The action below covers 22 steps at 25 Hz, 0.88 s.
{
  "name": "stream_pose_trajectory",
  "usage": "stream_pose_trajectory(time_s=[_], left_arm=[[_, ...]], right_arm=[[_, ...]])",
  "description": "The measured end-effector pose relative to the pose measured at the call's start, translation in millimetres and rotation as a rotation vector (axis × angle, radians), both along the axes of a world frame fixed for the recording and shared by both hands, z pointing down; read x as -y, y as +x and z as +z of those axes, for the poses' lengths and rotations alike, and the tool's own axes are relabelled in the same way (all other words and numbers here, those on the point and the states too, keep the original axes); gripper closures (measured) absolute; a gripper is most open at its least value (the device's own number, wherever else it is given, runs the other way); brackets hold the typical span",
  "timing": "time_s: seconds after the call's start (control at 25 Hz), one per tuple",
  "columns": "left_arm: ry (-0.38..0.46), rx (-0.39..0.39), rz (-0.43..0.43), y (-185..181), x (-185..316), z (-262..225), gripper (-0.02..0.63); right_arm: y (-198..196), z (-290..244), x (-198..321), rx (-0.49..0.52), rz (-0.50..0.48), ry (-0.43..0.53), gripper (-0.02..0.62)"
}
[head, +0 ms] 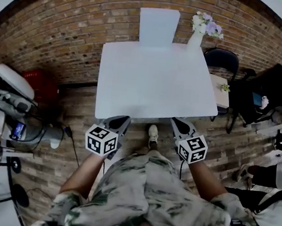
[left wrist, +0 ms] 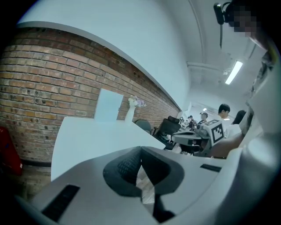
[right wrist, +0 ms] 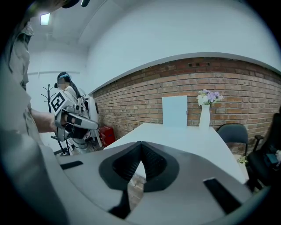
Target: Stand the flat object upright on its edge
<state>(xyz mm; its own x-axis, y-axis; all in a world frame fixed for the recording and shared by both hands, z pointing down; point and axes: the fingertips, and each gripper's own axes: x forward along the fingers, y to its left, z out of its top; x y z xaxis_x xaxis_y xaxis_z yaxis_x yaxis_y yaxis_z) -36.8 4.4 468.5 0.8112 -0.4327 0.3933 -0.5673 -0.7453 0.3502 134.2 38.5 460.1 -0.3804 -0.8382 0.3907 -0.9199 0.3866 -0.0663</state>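
Head view: the white tabletop (head: 153,89) stands against a brick wall (head: 64,31). The flat panel (head: 158,26), pale and rectangular, is upright on its edge at the far side of the tabletop, just beside a white vase (head: 196,38) of flowers (whether the panel leans on the wall cannot be told). The left tool (head: 121,121) and the right tool (head: 180,123) are at the near edge of the tabletop, well apart from the panel, each with its marker cube toward the person. A red crate (head: 41,82) sits on the floor to the left, and a black chair (head: 222,58) stands to the right of the tabletop.

Left gripper view: the left tool (left wrist: 140,150) has its jaws closed together at the tips, with nothing between them. Beyond it, the flat panel (left wrist: 108,105) stands upright at the far end of the tabletop with the vase beside it, and the right tool's marker cube (left wrist: 217,130) shows at the right.

Right gripper view: the right tool (right wrist: 141,143) is likewise closed and empty, its jaws meeting at the tips. The flat panel (right wrist: 174,111) stands upright before the brick wall, apart from the vase to its right.
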Motion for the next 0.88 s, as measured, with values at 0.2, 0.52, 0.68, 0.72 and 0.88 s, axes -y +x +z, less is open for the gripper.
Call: stream_pose_trajectory(time_s=[0.2,0.52,0.68,0.72,0.88], left_arm=[[-0.021,0.006,-0.007,-11.6,-13.9,4.8,0.581],[-0.045,-0.005,0.003,-10.0,-27.8,8.2,0.581],[-0.048,-0.008,0.009,-7.3,-29.4,8.5,0.581],[-0.049,-0.007,0.009,-7.5,-30.1,9.2,0.581],[-0.05,0.0,0.01,-11.6,-31.6,12.9,0.581]], right_arm=[[-10.2,1.9,-12.5,0.007,-0.012,-0.012,0.574],[-12.1,-0.6,-25.0,0.008,-0.019,-0.01,0.574],[-11.4,1.2,-25.8,-0.001,-0.019,-0.014,0.574],[-11.4,2.0,-25.9,-0.001,-0.019,-0.017,0.574],[-15.2,3.7,-24.9,-0.007,-0.028,-0.021,0.574]])
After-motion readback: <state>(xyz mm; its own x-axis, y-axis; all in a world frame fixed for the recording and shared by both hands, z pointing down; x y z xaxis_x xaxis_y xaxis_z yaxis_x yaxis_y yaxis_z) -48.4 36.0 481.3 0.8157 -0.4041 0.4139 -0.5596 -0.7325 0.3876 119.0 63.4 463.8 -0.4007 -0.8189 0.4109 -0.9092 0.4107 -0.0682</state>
